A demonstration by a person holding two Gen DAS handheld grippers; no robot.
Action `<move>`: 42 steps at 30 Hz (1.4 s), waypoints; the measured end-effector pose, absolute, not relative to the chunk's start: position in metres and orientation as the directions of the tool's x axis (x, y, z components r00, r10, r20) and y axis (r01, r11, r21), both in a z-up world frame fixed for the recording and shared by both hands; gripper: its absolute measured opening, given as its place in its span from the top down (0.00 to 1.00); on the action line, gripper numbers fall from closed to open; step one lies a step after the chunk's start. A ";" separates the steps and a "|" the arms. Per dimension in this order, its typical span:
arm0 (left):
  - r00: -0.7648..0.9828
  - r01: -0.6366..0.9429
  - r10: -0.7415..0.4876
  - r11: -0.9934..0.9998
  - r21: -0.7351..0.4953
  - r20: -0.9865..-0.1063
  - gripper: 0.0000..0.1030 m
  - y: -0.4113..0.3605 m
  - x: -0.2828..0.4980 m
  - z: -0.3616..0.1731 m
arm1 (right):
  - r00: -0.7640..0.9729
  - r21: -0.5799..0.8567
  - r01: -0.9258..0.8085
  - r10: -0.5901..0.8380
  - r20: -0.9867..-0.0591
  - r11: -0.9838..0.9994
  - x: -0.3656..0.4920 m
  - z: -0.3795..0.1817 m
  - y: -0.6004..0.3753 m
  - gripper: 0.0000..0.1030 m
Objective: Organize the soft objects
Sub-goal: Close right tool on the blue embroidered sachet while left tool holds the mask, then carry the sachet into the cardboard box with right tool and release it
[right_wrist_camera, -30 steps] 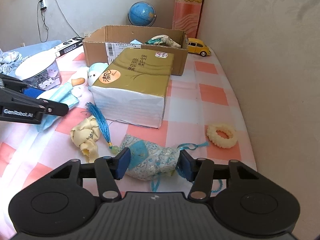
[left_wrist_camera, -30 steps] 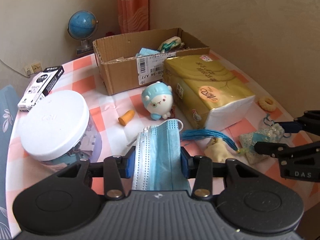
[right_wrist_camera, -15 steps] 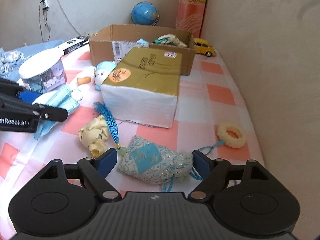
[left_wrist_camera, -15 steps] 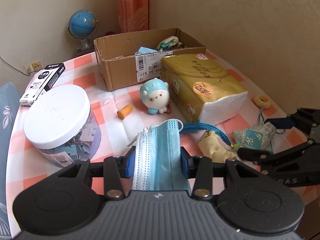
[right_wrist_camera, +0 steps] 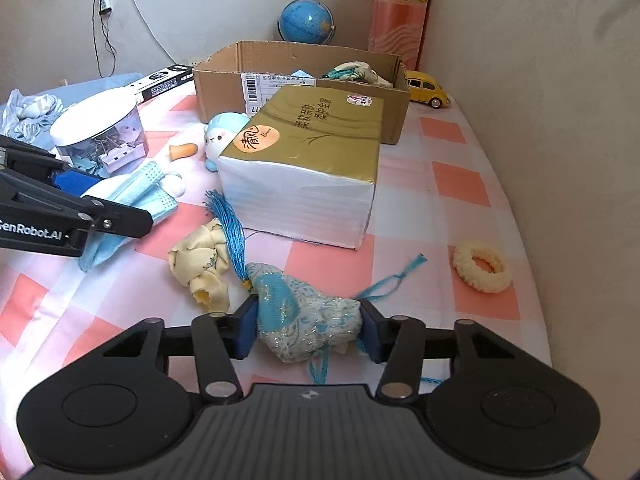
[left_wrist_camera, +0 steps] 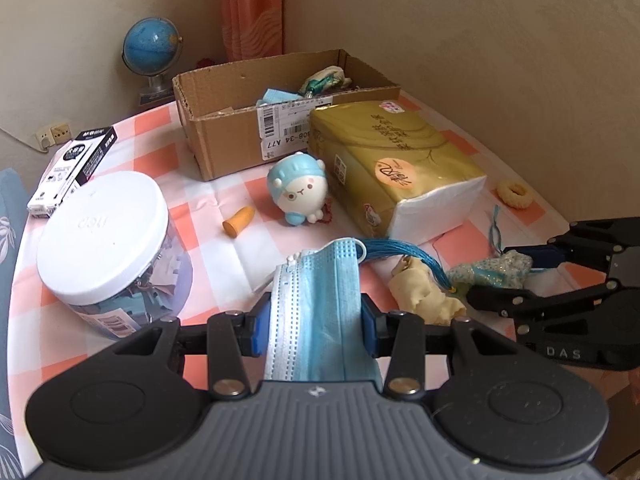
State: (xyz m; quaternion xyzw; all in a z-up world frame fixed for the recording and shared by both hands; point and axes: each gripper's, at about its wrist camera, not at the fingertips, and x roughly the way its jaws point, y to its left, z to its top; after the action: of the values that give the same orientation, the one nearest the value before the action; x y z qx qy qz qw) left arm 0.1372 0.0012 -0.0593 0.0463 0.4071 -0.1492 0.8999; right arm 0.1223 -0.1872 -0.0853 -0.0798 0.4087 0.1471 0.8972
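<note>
We take the cardboard box (left_wrist_camera: 256, 136) as our landmark; it sits open-topped at the far end of the checked tablecloth (right_wrist_camera: 400, 184). Inside it we see a pale cloth bundle with green trim (left_wrist_camera: 326, 80) against the far right corner and a small light-blue item (left_wrist_camera: 274, 96) nearer the middle; the rest of its floor is hidden from us.

Directly in front of the box lies the gold tissue pack (right_wrist_camera: 308, 160), and to the left of that pack stands a blue-and-white plush toy (left_wrist_camera: 298, 190). An orange cone-shaped piece (left_wrist_camera: 239, 222) lies left of the toy. Further left of the box is a clear jar with a white lid (left_wrist_camera: 104, 236), holding binder clips as far as we can tell. Behind the box stands a blue globe (right_wrist_camera: 306, 20), and a yellow toy car (right_wrist_camera: 426, 88) sits at the box's right corner.

Our left gripper (left_wrist_camera: 316, 330) has its pads pressed on a folded blue face mask (left_wrist_camera: 320, 296), well in front of the box. Our right gripper (right_wrist_camera: 308, 330) is closing, and its pads already touch both sides of the turquoise embroidered pouch (right_wrist_camera: 308, 316), also well in front of the box, past the tissue pack. Beside the pouch lie a crumpled cream cloth (right_wrist_camera: 202, 264) and a blue tassel (right_wrist_camera: 228, 220); a cream scrunchie (right_wrist_camera: 482, 266) rests to the right.
</note>
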 end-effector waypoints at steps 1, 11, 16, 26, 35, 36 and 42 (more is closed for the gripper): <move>0.626 0.310 -0.230 0.950 -0.033 -0.745 0.59 0.001 0.136 -0.058 | 0.620 -0.019 -0.327 0.199 -0.759 0.945 0.122 -0.085 -0.188 0.48; 0.632 0.333 -0.247 0.943 -0.031 -0.734 0.59 0.008 0.120 -0.041 | 0.649 -0.017 -0.315 0.202 -0.734 0.949 0.111 -0.056 -0.200 0.48; 0.647 0.336 -0.256 0.941 -0.033 -0.718 0.59 0.012 0.106 -0.033 | 0.683 -0.033 -0.310 0.199 -0.703 0.950 0.111 -0.031 -0.207 0.48; 0.655 0.348 -0.276 0.937 -0.043 -0.703 0.59 0.020 0.088 -0.028 | 0.748 -0.044 -0.322 0.225 -0.624 0.946 0.142 0.024 -0.199 0.47; 0.681 0.311 -0.262 0.949 -0.054 -0.684 0.59 0.031 0.082 -0.028 | 0.730 0.004 -0.377 0.300 -0.615 0.926 0.222 0.063 -0.172 0.47; 0.683 0.304 -0.260 0.951 -0.059 -0.683 0.59 0.032 0.083 -0.028 | 0.722 0.011 -0.385 0.309 -0.619 0.923 0.230 0.065 -0.168 0.47; 0.704 0.254 -0.226 0.965 -0.059 -0.673 0.59 0.040 0.085 -0.029 | 0.683 0.006 -0.432 0.331 -0.651 0.902 0.288 0.067 -0.136 0.47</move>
State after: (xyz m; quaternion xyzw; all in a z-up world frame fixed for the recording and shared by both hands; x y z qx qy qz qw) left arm 0.0851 0.0404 -0.0291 0.0191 0.3619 -0.1301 0.9229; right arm 0.2884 -0.1365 0.0674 -0.0742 0.3393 0.2085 0.9143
